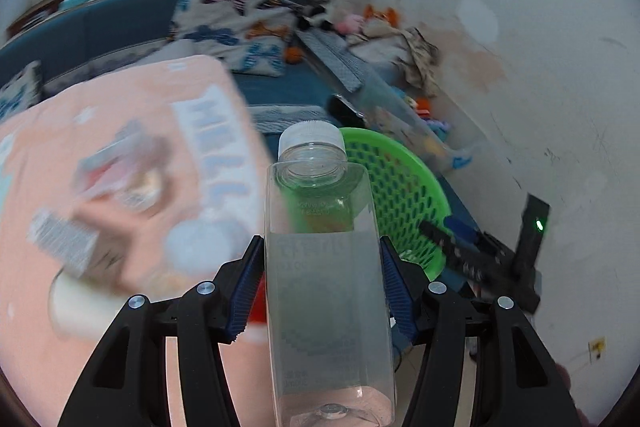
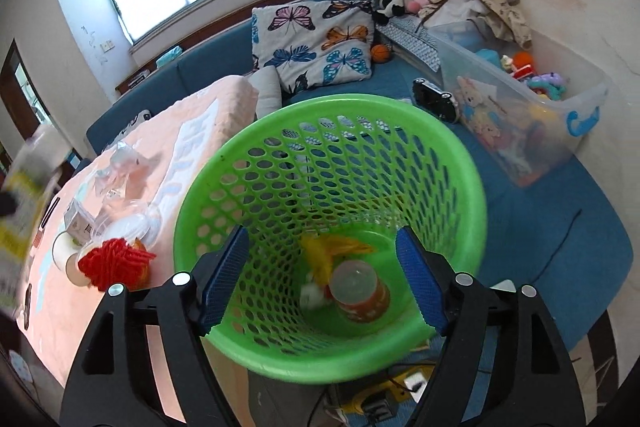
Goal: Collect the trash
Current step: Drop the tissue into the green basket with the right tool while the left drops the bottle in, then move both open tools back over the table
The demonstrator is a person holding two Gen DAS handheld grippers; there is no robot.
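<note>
While left view blurs, right view shows basket (image 2: pixel 280 359) holding a cup (image 2: pixel 360 293).

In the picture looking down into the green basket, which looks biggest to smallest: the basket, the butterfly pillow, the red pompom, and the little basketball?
As they look in the right wrist view:
1. Green basket, though it is nearest the camera, which inflates it.
2. Butterfly pillow.
3. Red pompom.
4. Basketball, farther back, so its true size against the pompom is unsure.
</note>
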